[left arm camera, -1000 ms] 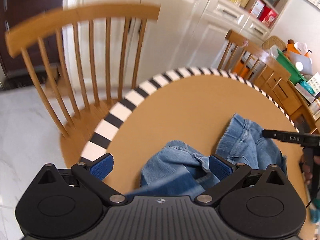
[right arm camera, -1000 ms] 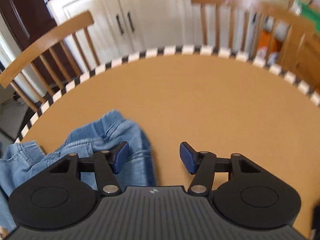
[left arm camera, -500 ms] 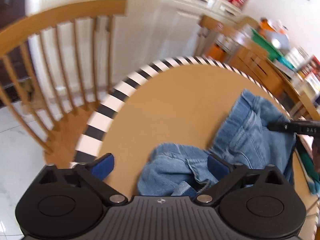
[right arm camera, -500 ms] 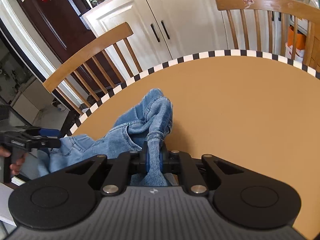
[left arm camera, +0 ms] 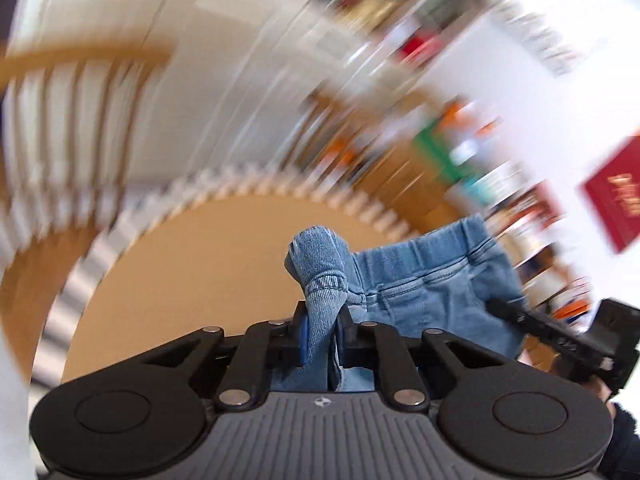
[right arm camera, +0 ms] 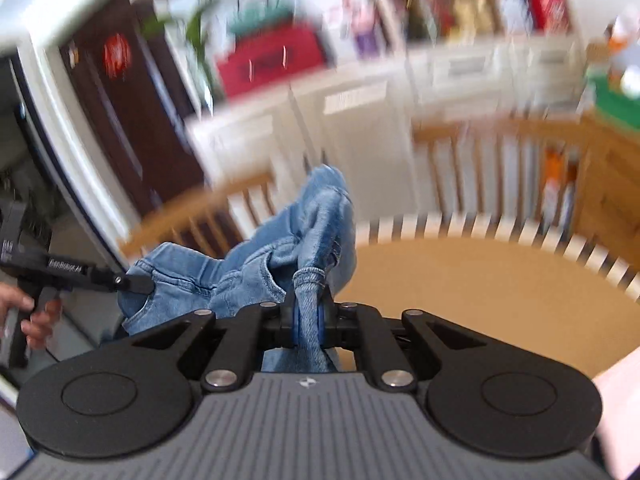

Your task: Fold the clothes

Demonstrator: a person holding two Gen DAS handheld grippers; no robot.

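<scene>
- The tan tabletop (right arm camera: pixel 500 288) lies bare ahead and to the right of the right gripper (right arm camera: pixel 308 312), open for a pass
- The jeans (left arm camera: pixel 432 280) hang between the two grippers, filling the gap from the left gripper (left arm camera: pixel 322 332) across to the other
- Wooden chairs (right arm camera: pixel 500 160) stand close along the table's striped far edge (right arm camera: pixel 480 228), with cabinets behind, though both views are blurred

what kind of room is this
Most likely a home kitchen or dining area. There is a round table with wooden spindle-back chairs around it, white cabinets behind, and blurred shelves of what look like food packages. Both grippers hold jeans above the table.
</scene>
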